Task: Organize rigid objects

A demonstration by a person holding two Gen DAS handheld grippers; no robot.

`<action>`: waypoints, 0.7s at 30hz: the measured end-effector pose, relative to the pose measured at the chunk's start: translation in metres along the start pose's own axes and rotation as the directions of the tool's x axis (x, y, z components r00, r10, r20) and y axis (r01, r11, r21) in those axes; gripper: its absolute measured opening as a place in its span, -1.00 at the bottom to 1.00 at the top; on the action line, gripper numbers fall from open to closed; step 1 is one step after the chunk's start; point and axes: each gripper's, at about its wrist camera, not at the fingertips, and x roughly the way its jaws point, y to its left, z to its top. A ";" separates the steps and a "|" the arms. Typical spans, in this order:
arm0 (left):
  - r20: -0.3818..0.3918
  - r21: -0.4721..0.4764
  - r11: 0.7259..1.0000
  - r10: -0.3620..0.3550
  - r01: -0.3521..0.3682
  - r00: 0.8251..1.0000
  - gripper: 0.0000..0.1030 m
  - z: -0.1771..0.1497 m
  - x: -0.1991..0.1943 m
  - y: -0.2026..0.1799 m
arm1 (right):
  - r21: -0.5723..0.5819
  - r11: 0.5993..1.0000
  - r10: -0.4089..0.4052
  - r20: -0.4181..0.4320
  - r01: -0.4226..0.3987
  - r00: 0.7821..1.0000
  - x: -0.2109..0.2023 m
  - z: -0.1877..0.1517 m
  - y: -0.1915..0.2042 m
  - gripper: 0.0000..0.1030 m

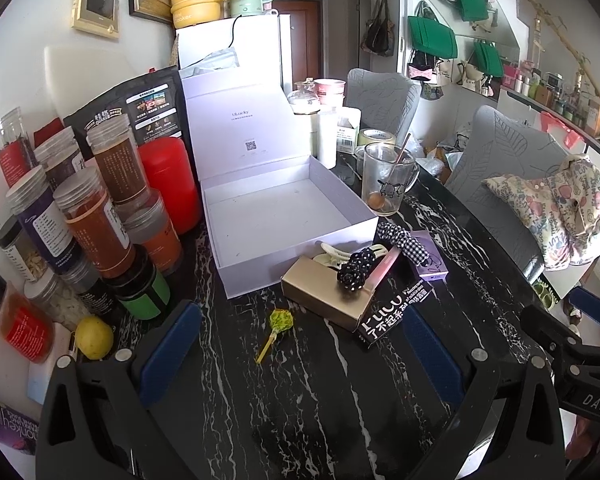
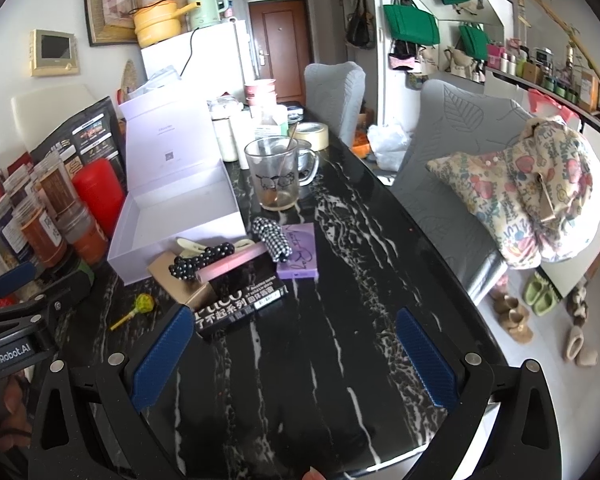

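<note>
White box (image 1: pixel 276 216): open, lid (image 1: pixel 240 120) raised upright at its far edge, interior bare; stands on the black marble table (image 1: pixel 300 400). All places below given from this box.

Gold box (image 1: pixel 324 292): just beside the near right corner, lying flat. Black polka-dot hair tie (image 1: pixel 354 270) on top of it; white hair clip (image 1: pixel 332 250) behind, touching the white box's near wall.

Pink bar (image 2: pixel 236 262): lies across the gold box and a black carton (image 2: pixel 244 304), right of the near corner.

Black carton: near right, printed with white lettering, partly over the gold box.

Checked fabric piece (image 2: pixel 270 236): right side, resting on the edge of a purple card (image 2: pixel 300 252).

Lollipop (image 1: pixel 278 322): green wrapper, yellow stick, alone on the table in front of the near wall.

Glass mug (image 1: pixel 386 178): right of the far right corner, spoon inside.

Jars (image 1: pixel 100 208) and red canister (image 1: pixel 168 184): massed along the left side. Lemon (image 1: pixel 95 337): near left, before the jars.

Left gripper (image 1: pixel 300 360): over the table in front of the box, jaws spread wide, holding nothing.

Right gripper (image 2: pixel 296 360): in front and to the right, jaws spread wide, holding nothing.
</note>
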 end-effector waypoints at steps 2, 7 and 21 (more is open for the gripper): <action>-0.003 -0.009 1.000 0.009 -0.009 1.000 1.00 -0.003 -0.001 0.002 | 0.000 1.000 0.000 0.003 0.000 1.000 0.000 -0.003 -0.001 1.00; -0.010 -0.024 0.999 0.022 -0.022 1.000 1.00 -0.011 -0.003 0.006 | 0.002 1.000 0.006 0.001 -0.006 1.000 0.001 -0.009 -0.002 1.00; -0.027 -0.016 0.999 0.042 -0.043 0.999 1.00 -0.029 -0.005 0.012 | -0.029 0.999 0.041 0.004 -0.041 0.999 -0.002 -0.026 0.002 1.00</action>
